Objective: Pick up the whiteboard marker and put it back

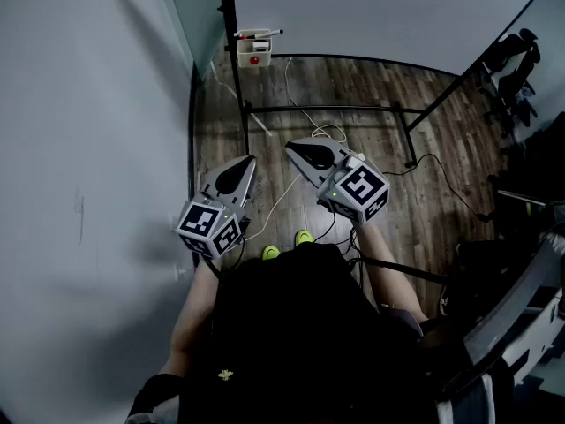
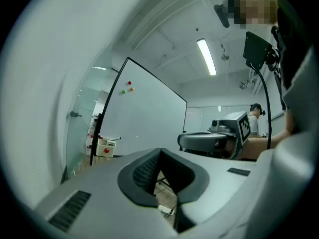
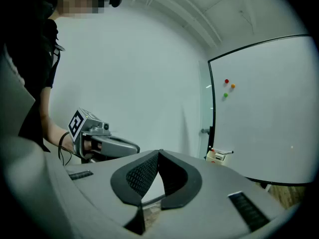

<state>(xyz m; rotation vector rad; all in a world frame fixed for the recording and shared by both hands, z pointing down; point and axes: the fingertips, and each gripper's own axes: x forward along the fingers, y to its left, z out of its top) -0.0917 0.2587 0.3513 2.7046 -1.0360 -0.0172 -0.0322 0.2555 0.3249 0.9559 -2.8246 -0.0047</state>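
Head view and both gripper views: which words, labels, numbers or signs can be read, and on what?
No text can be read.
Large white whiteboard: blank, only three small coloured magnets.
Small white box with a red dot: any print too small.
Marker cubes on left gripper and right gripper: black-and-white square patterns, no letters.

Matt wood floor (image 1: 353, 87), glossy whiteboard (image 1: 388, 11)

— How are your hands placed?
— Both are out in front of my body, side by side, forearms bare.
— And the jaws?
— My left gripper (image 1: 240, 168) points level and my right gripper (image 1: 300, 151) dips slightly. Both have their jaws together, with nothing between.
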